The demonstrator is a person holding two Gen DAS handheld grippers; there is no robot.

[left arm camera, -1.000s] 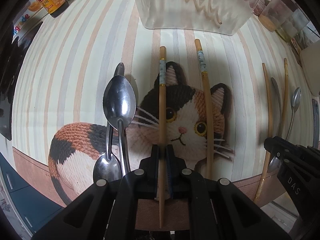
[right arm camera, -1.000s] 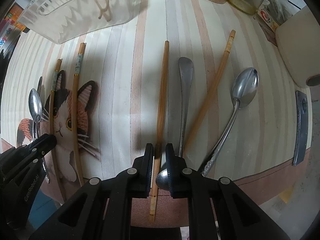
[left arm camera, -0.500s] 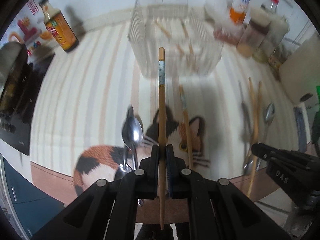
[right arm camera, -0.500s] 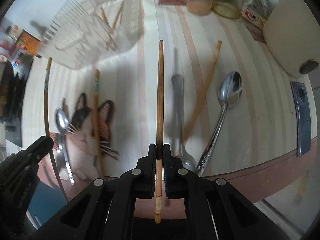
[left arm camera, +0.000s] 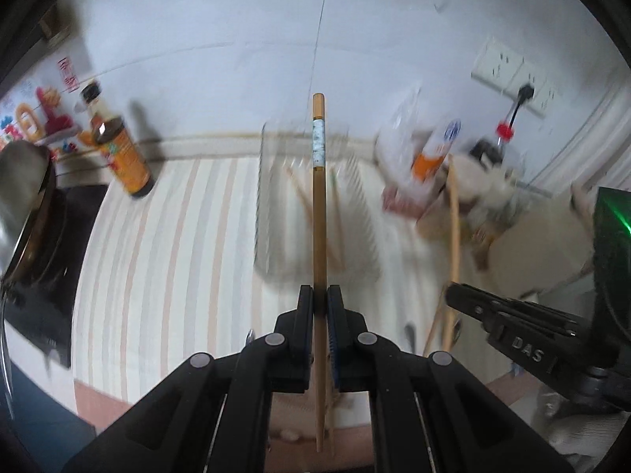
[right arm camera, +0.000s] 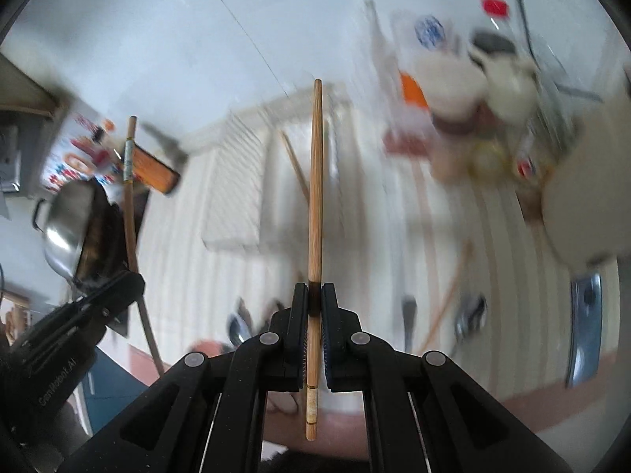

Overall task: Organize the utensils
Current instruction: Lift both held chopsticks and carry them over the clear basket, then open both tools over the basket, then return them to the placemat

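Observation:
My left gripper [left arm camera: 320, 299] is shut on a wooden chopstick with a patterned band [left arm camera: 318, 205] and holds it high above the striped table, pointing toward the clear plastic basket [left arm camera: 272, 213]. My right gripper [right arm camera: 314, 297] is shut on a plain wooden chopstick [right arm camera: 315, 181], also raised, pointing at the same basket [right arm camera: 236, 189]. The basket holds a few chopsticks. Each gripper shows at the edge of the other's view: the right one [left arm camera: 512, 331] and the left one [right arm camera: 79, 315] with its banded chopstick [right arm camera: 130, 197]. A chopstick [right arm camera: 449, 295] and blurred spoons [right arm camera: 469, 315] lie on the table.
A brown sauce bottle [left arm camera: 122, 157] and a dark stove with a steel pot [left arm camera: 27, 205] stand at the left. Jars and bottles [left arm camera: 437, 153] crowd the back right. A white appliance [right arm camera: 583, 205] and a phone [right arm camera: 585, 315] are at the right. The views are motion-blurred.
Both grippers have lifted their chopsticks off the table and tilted upward toward the basket. The cat mat and spoons have dropped to the bottom of the views.

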